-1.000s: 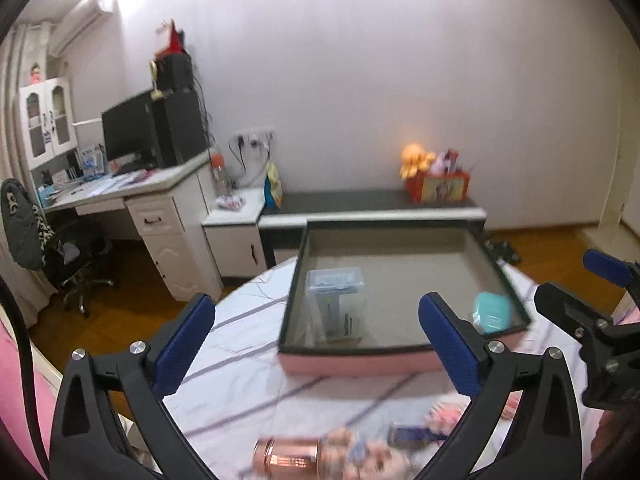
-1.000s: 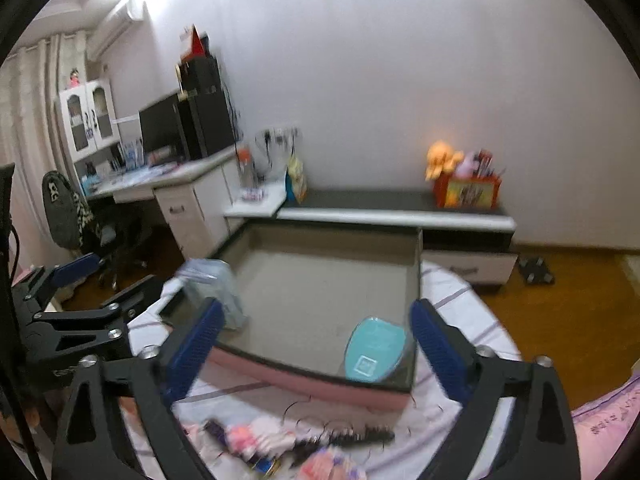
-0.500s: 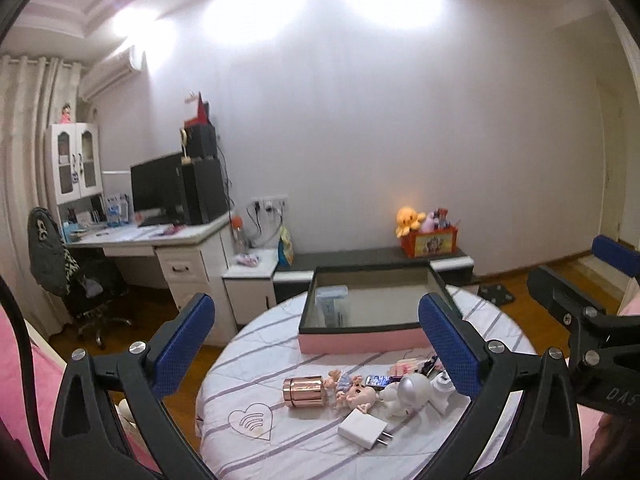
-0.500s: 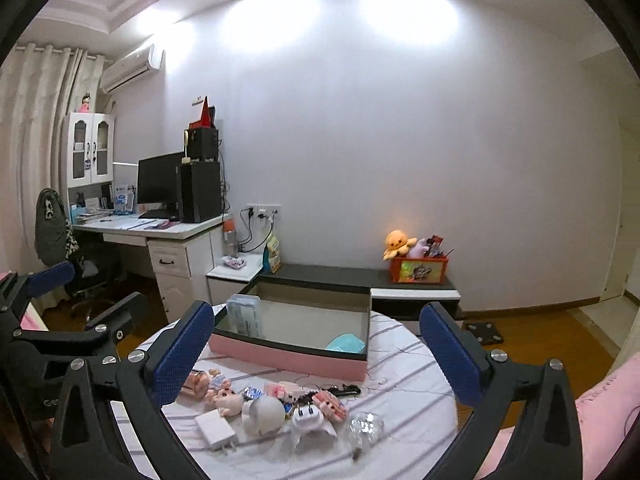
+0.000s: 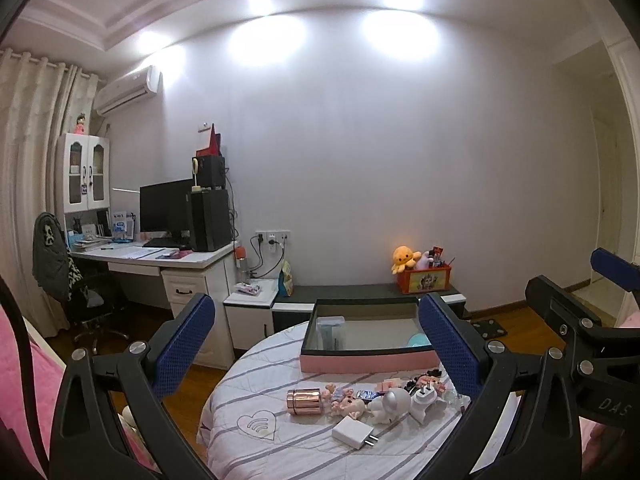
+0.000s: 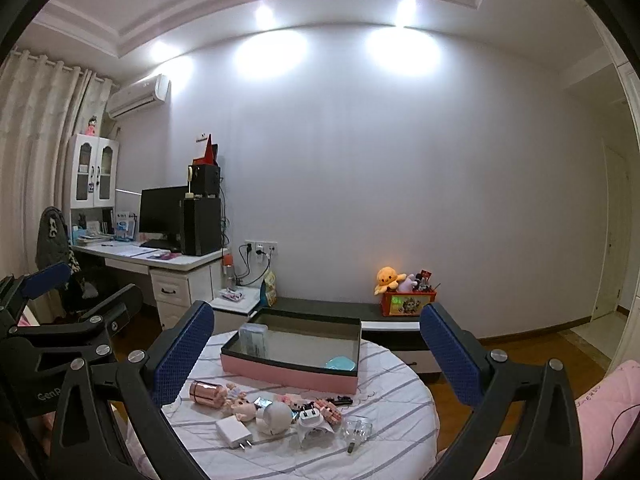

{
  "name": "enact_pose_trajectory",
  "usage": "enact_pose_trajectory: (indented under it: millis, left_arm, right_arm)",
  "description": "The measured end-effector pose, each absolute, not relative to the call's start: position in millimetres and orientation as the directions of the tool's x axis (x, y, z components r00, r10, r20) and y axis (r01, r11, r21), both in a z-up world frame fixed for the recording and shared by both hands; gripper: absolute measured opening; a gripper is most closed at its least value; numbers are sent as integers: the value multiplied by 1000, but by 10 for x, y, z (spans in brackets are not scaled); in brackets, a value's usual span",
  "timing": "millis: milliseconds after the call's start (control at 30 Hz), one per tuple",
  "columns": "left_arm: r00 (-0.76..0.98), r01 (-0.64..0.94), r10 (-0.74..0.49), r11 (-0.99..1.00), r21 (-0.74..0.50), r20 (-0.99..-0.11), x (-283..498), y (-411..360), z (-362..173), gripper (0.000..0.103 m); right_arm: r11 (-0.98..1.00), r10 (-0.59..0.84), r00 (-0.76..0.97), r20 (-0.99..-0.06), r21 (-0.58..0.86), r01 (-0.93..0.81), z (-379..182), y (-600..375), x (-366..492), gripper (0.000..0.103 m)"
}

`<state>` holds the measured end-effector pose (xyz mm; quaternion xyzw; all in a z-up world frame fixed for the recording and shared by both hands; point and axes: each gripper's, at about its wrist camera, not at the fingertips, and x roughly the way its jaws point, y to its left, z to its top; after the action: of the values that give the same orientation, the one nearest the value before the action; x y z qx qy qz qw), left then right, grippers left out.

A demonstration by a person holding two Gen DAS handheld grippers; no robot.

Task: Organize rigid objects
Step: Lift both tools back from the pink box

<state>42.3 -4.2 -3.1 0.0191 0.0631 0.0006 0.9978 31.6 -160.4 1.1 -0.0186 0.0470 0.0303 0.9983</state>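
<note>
A pink box with a dark rim (image 5: 366, 363) (image 6: 288, 372) sits at the far side of the round striped table (image 5: 280, 452). Inside it stand a clear container (image 5: 330, 332) (image 6: 252, 337) and a teal case (image 5: 418, 340) (image 6: 340, 363). In front of the box lie a copper cylinder (image 5: 303, 401) (image 6: 208, 393), small dolls (image 5: 347, 403), a white round toy (image 5: 394, 402) (image 6: 276, 415), a white plug (image 6: 312, 419), a white charger (image 5: 354, 436) (image 6: 234, 432) and a clear glass piece (image 6: 357, 428). My left gripper (image 5: 316, 346) and right gripper (image 6: 316, 350) hover open and empty, well back from the table.
A white desk (image 5: 160, 260) with a monitor and an office chair (image 5: 60, 268) stands at the left. A low dark cabinet (image 5: 360, 292) with an orange toy box (image 5: 426, 278) runs along the wall behind the table. Pink bedding (image 6: 600, 400) lies at the right.
Both grippers have pulled back and up from just above the pink box. The whole table and its loose objects have come into view. Both stay open and empty.
</note>
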Motion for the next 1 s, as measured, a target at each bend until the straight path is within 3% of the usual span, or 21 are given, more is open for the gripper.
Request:
enact_pose_trajectory:
  millis: [633,1000]
  left_arm:
    - [986,6,2,999,50,-166,578,-90,-130,103]
    - [958,57,-41,997,48,-285,1002,-181,-447,103]
  right_arm:
    - [998,52,991,-123,-33,-56,-70,-1610,382,103]
    - [998,49,979,-196,-17,-53,-302,-1675,663,103]
